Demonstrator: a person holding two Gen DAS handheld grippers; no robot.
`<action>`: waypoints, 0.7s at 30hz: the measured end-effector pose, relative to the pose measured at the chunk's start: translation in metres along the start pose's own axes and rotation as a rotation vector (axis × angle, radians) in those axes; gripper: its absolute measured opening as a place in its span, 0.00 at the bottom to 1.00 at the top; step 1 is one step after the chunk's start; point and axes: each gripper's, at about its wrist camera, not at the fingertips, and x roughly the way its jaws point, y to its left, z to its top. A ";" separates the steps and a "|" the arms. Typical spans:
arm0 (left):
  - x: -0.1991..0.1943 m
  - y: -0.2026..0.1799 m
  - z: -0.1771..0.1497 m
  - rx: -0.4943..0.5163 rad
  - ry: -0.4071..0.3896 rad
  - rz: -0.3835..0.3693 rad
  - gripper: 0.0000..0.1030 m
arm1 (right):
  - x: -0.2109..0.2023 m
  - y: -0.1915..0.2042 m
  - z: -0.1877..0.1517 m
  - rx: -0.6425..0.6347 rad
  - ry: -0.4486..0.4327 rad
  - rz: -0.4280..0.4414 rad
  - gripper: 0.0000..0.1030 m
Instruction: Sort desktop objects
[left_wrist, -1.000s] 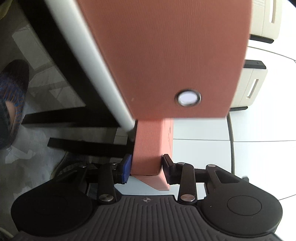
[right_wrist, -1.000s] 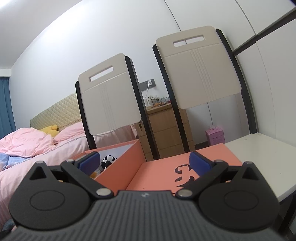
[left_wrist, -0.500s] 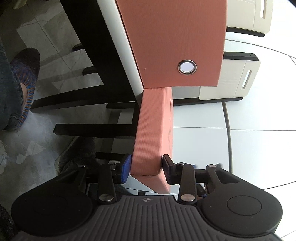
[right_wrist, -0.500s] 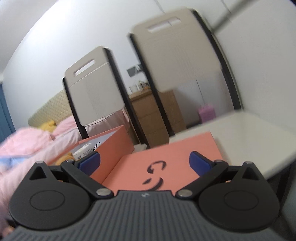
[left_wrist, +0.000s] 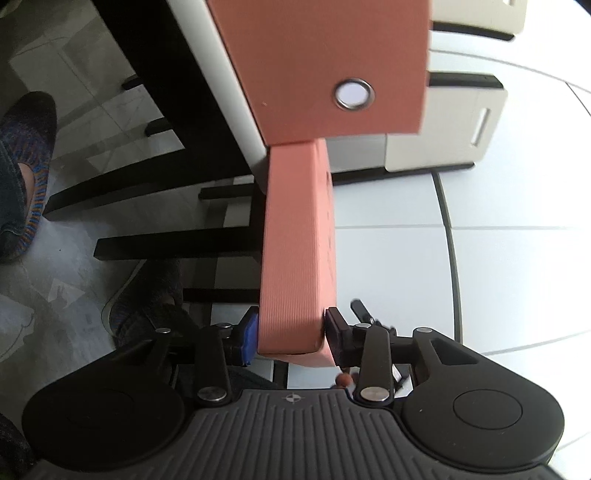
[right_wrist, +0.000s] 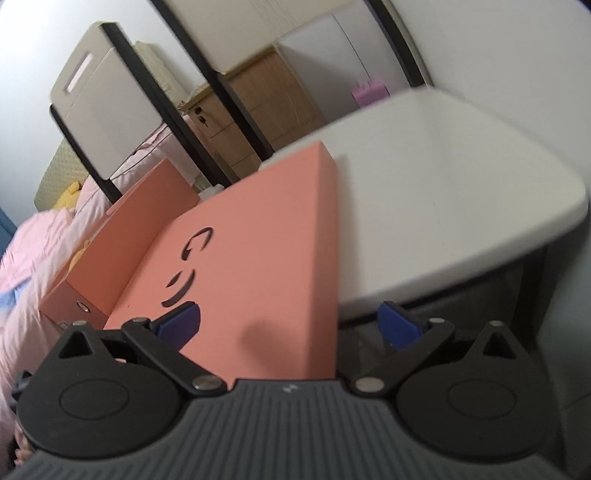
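Note:
My left gripper is shut on the edge of a salmon-orange box lid, holding it edge-on beside the matching orange storage box with a metal eyelet. In the right wrist view the lid lies flat with a dark curved logo, part on the white table and jutting past its front edge. The open box stands left of it. My right gripper is open and empty, hovering over the lid's near edge.
Two cream folding chairs with black frames stand behind the table. A wooden drawer cabinet and a bed with pink bedding lie beyond. Black table legs and a person's feet show below.
The right gripper has tilted down and moved closer over the lid. The left gripper has drawn back from the box a little, still gripping the lid.

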 end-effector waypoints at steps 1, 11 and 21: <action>-0.001 -0.001 -0.002 0.009 0.005 -0.001 0.40 | 0.001 -0.004 -0.001 0.019 0.009 0.020 0.97; -0.012 -0.021 -0.016 0.083 0.001 -0.007 0.40 | 0.003 -0.033 -0.017 0.214 0.093 0.178 0.63; -0.049 -0.067 -0.026 0.168 -0.049 -0.134 0.44 | -0.068 0.018 -0.015 0.171 -0.053 0.241 0.62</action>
